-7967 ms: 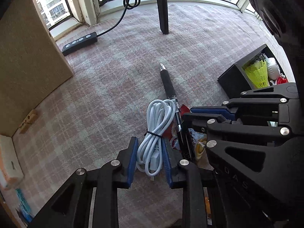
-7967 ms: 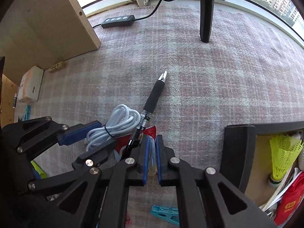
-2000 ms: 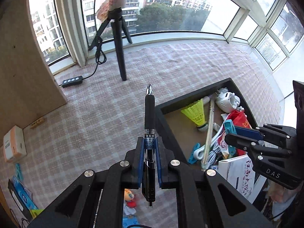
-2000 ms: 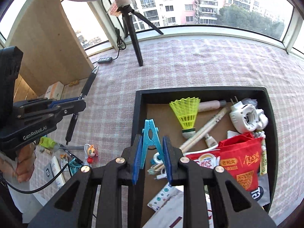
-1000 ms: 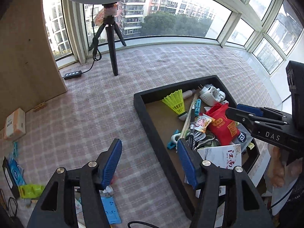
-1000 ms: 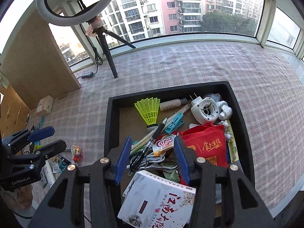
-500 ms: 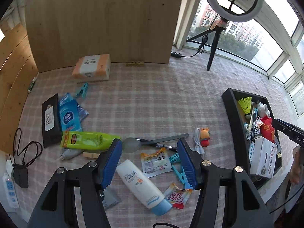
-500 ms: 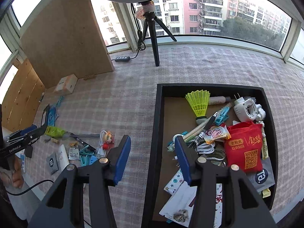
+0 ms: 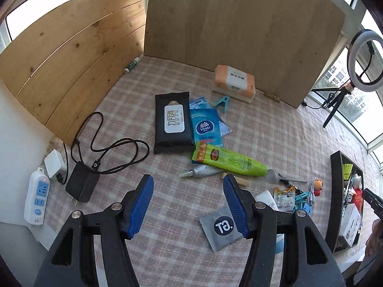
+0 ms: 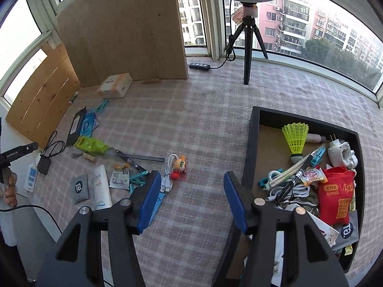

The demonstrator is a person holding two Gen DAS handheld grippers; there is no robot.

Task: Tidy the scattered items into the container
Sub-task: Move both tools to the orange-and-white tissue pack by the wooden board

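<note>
Left wrist view: left gripper (image 9: 188,205) emptied of its pen, fingers spread, swung back above scattered green tube (image 9: 229,161) on the worktop.

Right wrist view: right gripper (image 10: 190,202) fingers opening, empty; clip dropped into container (image 10: 250,148); more pickups remaining.

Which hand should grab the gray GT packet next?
Left, probably. The left gripper is open and empty, with the gray GT packet just beside its fingertip. The right gripper is opening, empty, near the black tray.
</note>
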